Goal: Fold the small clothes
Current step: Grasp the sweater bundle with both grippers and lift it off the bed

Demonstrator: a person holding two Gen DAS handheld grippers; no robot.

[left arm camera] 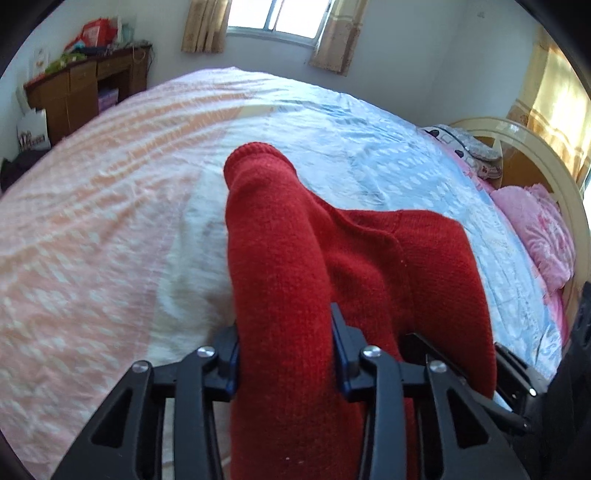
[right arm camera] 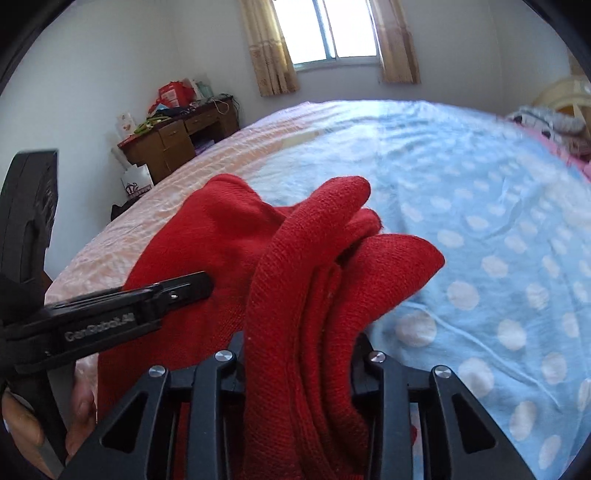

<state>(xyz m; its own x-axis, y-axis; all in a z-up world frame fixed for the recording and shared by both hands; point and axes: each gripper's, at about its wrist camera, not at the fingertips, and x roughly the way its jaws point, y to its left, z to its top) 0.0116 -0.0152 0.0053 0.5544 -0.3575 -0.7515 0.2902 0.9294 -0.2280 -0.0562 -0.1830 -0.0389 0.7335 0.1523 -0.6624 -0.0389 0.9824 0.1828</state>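
In the left wrist view, the left gripper (left arm camera: 286, 354) is clamped on a thick roll of the red knitted garment (left arm camera: 280, 258), one finger pressing each side of it. The roll rises straight ahead of the fingers and ends in a rounded fold beyond them. To the right of the gripper more of the same garment spreads out as a flatter sheet with a seam line, and its far edge droops toward the bed (left arm camera: 110, 221) below. Under that sheet, low on the right, a black part of the other tool (left arm camera: 513, 384) pokes out. Only this view shows the pink pillow (left arm camera: 535, 232) and the curved headboard (left arm camera: 524, 136) far to the right.

In the right wrist view, the right gripper (right arm camera: 299, 365) is closed on a stack of several folded layers of the red knitted garment (right arm camera: 295, 295); the layer edges, hidden from the other camera, curve forward and fan out ahead of the fingers. Left of it, the left gripper (right arm camera: 192, 286) reaches in from the side with its tip against a flat red panel, and the person's hand (right arm camera: 22, 424) holding that tool appears at the lower left corner. Ahead and to the right lies the blue dotted part of the bed (right arm camera: 498, 221); beyond it on the left stands a wooden desk (right arm camera: 173, 140) piled with bags, under a curtained window (right arm camera: 332, 29)
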